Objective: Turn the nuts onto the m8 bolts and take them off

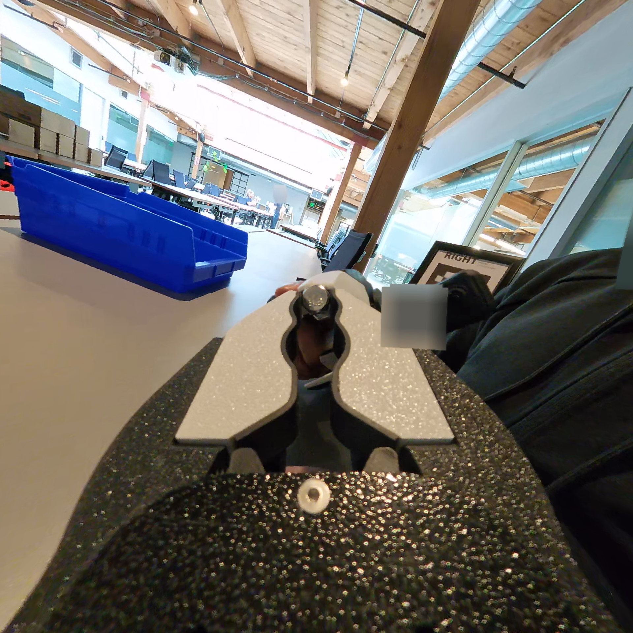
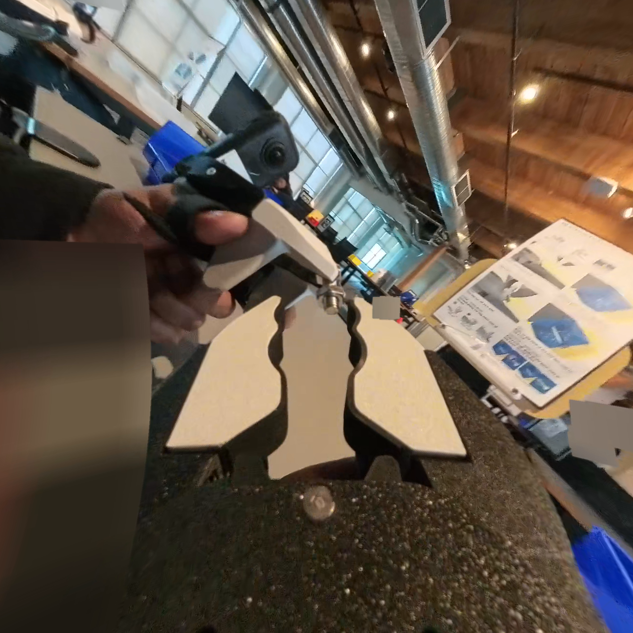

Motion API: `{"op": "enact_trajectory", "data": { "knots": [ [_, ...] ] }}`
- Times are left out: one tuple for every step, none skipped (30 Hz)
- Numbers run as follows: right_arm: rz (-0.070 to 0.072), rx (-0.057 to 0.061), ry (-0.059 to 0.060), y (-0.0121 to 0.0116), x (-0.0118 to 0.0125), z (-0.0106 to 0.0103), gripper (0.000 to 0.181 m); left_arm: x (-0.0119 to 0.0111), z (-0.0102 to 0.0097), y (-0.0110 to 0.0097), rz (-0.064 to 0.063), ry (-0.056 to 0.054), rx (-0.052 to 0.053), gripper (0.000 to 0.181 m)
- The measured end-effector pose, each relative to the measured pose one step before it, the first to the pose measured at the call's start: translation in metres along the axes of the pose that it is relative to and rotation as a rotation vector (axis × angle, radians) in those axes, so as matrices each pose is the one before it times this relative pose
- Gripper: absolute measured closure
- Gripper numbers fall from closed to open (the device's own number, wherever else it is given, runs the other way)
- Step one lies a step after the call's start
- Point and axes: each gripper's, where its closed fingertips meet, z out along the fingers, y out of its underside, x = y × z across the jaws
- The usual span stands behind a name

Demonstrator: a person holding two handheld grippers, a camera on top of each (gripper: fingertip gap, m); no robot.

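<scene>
We see the left gripper [image 1: 317, 305] clamped on the bolt [image 1: 314, 298] at its fingertips, with a nut [image 2: 329, 293] threaded on it. The right gripper [image 2: 315, 310] stands spread, the bolt just beyond its tips.

Open-plan office or workshop loft. Timber ceiling beams [image 1: 310, 48], exposed silver ducts [image 2: 424, 113], glass partition walls [image 1: 507, 191]. Long tables with office chairs [image 1: 161, 169], stacked cardboard boxes [image 1: 51, 133], blue parts bin [image 1: 113, 222]
</scene>
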Motion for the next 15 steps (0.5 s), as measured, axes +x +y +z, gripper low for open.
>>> {"op": "enact_trajectory", "data": {
  "knots": [
    [-0.0164, -0.0038, 0.0149, 0.00003, 0.00108, 0.00017, 0.147, 0.00015, 0.00016, 0.00015, 0.0007, 0.0, -0.0009, 0.166],
    [-0.001, -0.0006, 0.0158, 0.00001, 0.00256, -0.00029, 0.147, 0.00001, 0.00006, 0.00013, 0.0008, -0.0001, -0.0006, 0.166],
    [0.0124, 0.0012, 0.0096, 0.00021, 0.00258, -0.00035, 0.148, 0.00006, 0.00007, 0.00007, -0.0001, -0.0004, -0.0008, 0.166],
    [0.0183, 0.0018, 0.0059, 0.00028, 0.00238, -0.0003, 0.148, -0.00021, 0.0002, 0.00018, -0.0005, -0.0008, -0.0012, 0.166],
    [0.0159, 0.0033, 0.008, -0.00018, 0.00265, -0.00046, 0.15, -0.00002, 0.00011, 0.00023, 0.0002, -0.0005, -0.0012, 0.166],
    [0.011, 0.0058, 0.0075, -0.00069, 0.00223, -0.00055, 0.151, 0.00008, 0.00014, 0.00019, 0.0009, -0.0004, -0.0013, 0.166],
    [0.0076, 0.0068, -0.0007, -0.00106, 0.00051, -0.00056, 0.152, -0.00003, 0.00007, 0.00007, 0.0009, -0.0006, -0.0008, 0.166],
    [0.0037, 0.0052, -0.0079, -0.00072, -0.00108, -0.00032, 0.153, -0.00008, 0.00006, 0.00009, -0.0001, -0.0006, -0.0005, 0.166],
    [-0.0028, 0.0021, -0.0103, -0.00042, -0.00191, -0.00008, 0.153, -0.00007, 0.0, 0.00001, -0.0003, -0.0007, -0.0001, 0.166],
    [-0.0083, -0.0005, -0.0103, -0.00003, -0.00245, 0.0002, 0.153, -0.00003, 0.00001, -0.00002, -0.0001, -0.0003, 0.0001, 0.166],
    [-0.0104, -0.0035, -0.0082, 0.00041, -0.00224, 0.00041, 0.153, 0.00012, 0.00009, 0.00004, 0.0005, 0.0003, -0.0005, 0.166],
    [-0.0106, -0.0052, -0.0038, 0.00058, -0.00154, 0.00039, 0.153, 0.00008, 0.00011, 0.00024, 0.0011, -0.0003, -0.0017, 0.166],
    [-0.0081, -0.003, 0.0003, 0.00042, -0.00058, 0.00016, 0.156, 0.00008, 0.00033, 0.00048, 0.0011, -0.0007, -0.0028, 0.166],
    [-0.0032, 0.0006, 0.0014, -0.00022, -0.00003, -0.00012, 0.162, 0.00003, 0.00028, 0.00051, 0.0013, -0.0002, -0.0033, 0.166],
    [0.0007, 0.0018, 0.0014, -0.00022, 0.00047, -0.00041, 0.167, 0.00028, 0.00025, 0.00038, 0.0018, 0.0009, -0.0029, 0.166]
  ]
}}
